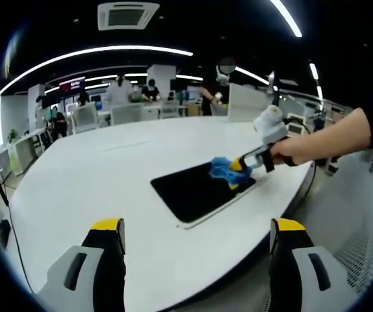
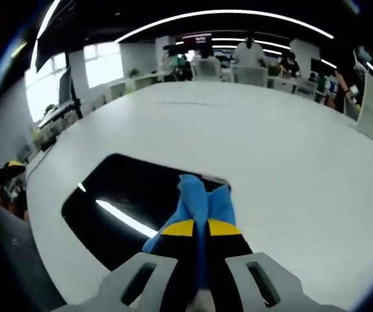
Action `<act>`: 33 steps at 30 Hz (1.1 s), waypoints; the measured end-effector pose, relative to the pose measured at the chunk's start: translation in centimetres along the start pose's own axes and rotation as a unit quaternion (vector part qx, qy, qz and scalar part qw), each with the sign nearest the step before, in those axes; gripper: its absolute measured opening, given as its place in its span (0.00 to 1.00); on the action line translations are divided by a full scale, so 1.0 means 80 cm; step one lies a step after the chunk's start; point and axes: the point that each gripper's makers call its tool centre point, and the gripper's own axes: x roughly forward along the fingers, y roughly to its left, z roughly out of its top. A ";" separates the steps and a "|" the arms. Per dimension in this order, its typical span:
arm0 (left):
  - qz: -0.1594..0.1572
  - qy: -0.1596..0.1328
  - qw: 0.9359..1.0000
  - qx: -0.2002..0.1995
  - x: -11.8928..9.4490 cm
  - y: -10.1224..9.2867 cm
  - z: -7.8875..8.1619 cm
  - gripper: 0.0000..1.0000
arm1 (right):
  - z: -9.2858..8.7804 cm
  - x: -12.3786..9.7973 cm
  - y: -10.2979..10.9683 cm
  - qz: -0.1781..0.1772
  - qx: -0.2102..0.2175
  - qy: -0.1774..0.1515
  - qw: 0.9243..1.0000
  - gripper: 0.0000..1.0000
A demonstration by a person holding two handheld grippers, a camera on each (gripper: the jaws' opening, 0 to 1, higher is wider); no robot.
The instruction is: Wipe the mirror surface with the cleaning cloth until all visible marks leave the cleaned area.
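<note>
Wiping step: the right hand-held gripper had its jaws closed on the blue cleaning cloth and pressed it onto the mirror.
Right hand-held gripper, other view: it met the cloth at the mirror's end nearest the person's hand.
Left hand-held gripper: it hung off the near edge of the surface, jaws apart and holding nothing.
Mirror location: flat on the white surface, close to the curved edge, one long side roughly following that edge.
Marks: none could be made out on the dark glass; only ceiling-light reflections showed.
Risk, sliding: nothing pinned the mirror, so a hard stroke toward the nearby edge would probably push it outward.
Risk, cloth: little fabric appeared beyond the jaws; a steep tilt could bring the jaw tips onto the glass.
Open room: broad bare surface lay beyond the mirror toward the far edge.
Tight room: the strip between the mirror and the near edge.
</note>
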 end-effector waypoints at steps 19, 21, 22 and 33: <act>0.003 0.005 1.000 0.003 0.000 0.000 -0.002 0.91 | -0.013 -0.015 0.015 0.032 -0.005 0.006 0.999 0.00; 0.002 0.006 1.000 0.002 0.000 0.000 -0.002 0.91 | -0.015 -0.017 0.016 0.033 -0.005 0.005 0.999 0.00; 0.002 0.005 1.000 0.003 0.000 0.000 -0.002 0.91 | -0.015 -0.017 0.016 0.033 -0.006 0.005 0.999 0.00; 0.000 0.005 1.000 0.002 0.001 -0.001 -0.001 0.91 | -0.024 -0.027 0.023 0.046 -0.006 0.009 0.999 0.00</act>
